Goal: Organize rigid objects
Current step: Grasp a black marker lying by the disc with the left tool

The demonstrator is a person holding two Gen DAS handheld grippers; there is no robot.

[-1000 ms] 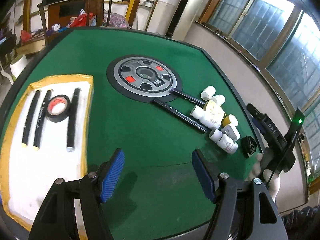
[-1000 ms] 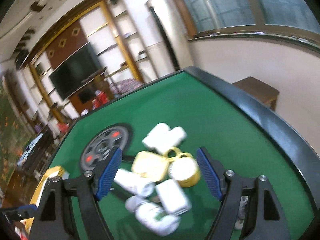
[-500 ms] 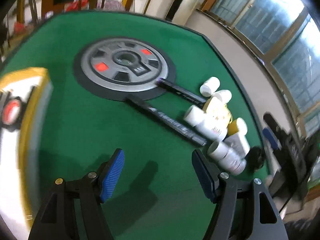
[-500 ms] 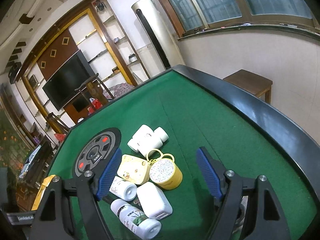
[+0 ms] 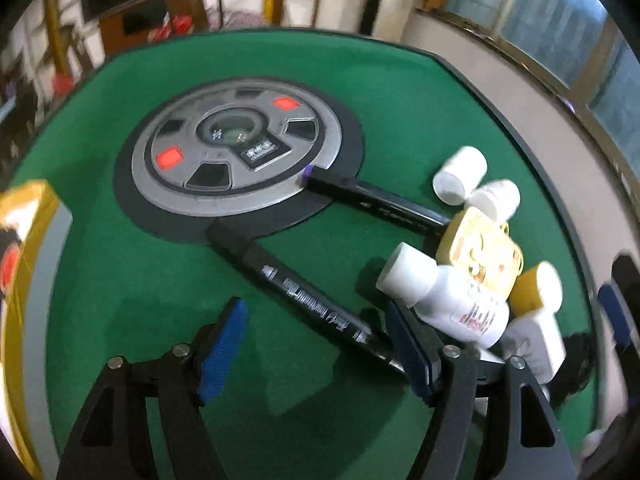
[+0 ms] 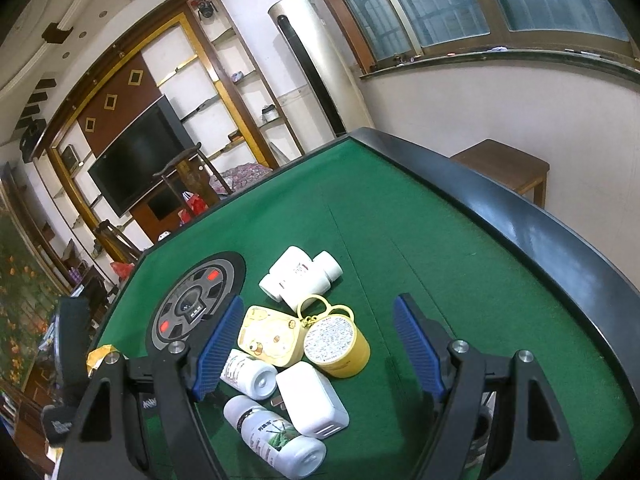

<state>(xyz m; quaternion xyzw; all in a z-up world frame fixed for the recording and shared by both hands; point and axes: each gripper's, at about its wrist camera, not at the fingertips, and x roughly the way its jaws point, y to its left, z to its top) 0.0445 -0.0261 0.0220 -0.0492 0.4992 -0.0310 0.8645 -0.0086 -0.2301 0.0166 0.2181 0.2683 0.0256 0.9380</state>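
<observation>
My left gripper [image 5: 316, 344] is open and empty, low over the green table, with a black marker [image 5: 304, 292] lying between its fingers. A second black marker [image 5: 376, 200] lies beyond it, touching the grey disc [image 5: 240, 152]. A pile of white bottles [image 5: 448, 300], a cream case [image 5: 480, 256] and a yellow jar [image 5: 536, 288] lies to the right. My right gripper [image 6: 320, 344] is open and empty above the same pile: the cream case [image 6: 272, 336], the yellow jar [image 6: 336, 344], a white charger [image 6: 312, 400] and bottles [image 6: 276, 440].
The white tray with a yellow rim [image 5: 24, 280] sits blurred at the left edge. The table's black raised edge [image 6: 520, 216] runs along the right. The grey disc shows in the right wrist view [image 6: 192, 304] too.
My left gripper has swung right and forward from the tray toward the nearer marker and the pile. My right gripper has steadied over the pile.
</observation>
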